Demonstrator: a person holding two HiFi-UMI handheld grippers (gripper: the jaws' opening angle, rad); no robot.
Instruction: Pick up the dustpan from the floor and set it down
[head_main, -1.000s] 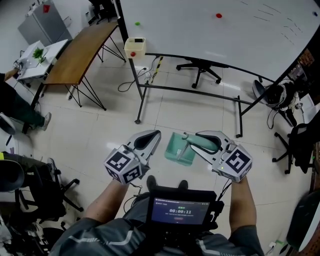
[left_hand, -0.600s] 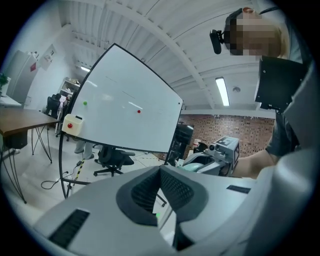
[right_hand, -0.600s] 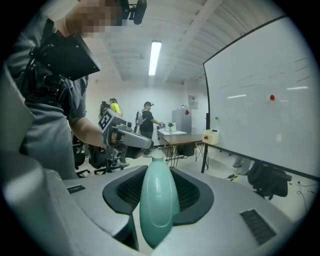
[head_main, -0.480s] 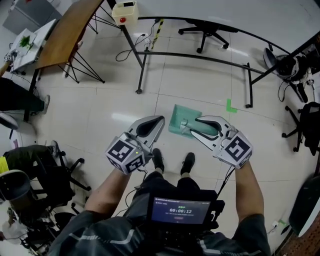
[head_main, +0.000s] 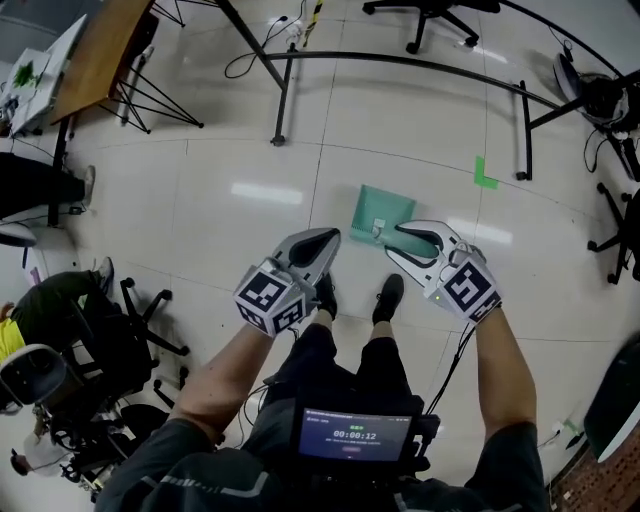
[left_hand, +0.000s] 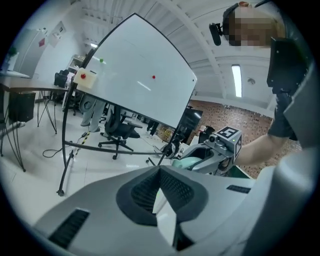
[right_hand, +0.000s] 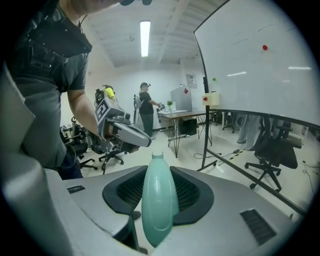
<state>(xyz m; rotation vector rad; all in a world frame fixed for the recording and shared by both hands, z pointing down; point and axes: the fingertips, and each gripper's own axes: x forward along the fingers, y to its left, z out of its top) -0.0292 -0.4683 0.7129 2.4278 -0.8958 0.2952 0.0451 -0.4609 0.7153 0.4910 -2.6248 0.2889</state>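
Observation:
A teal dustpan (head_main: 381, 210) hangs over the tiled floor just ahead of the person's shoes (head_main: 388, 298). My right gripper (head_main: 404, 238) is shut on its teal handle (right_hand: 159, 200), which runs up between the dark pads in the right gripper view. Whether the pan touches the floor I cannot tell. My left gripper (head_main: 328, 240) hovers to the left of the pan, apart from it, shut with nothing held. From the left gripper view the right gripper (left_hand: 212, 152) shows with the handle (left_hand: 192, 163) in it.
A black whiteboard stand (head_main: 281, 80) crosses the floor beyond the pan. A green tape mark (head_main: 485, 172) lies to its right. Office chairs (head_main: 125, 335) crowd the left side, and a wooden table (head_main: 100, 50) stands at the far left. A screen (head_main: 350, 436) hangs at the person's chest.
Both grippers have sunk toward the floor together, the right one carrying the dustpan down with it. The head view has tilted down, so the whiteboard has left the frame.

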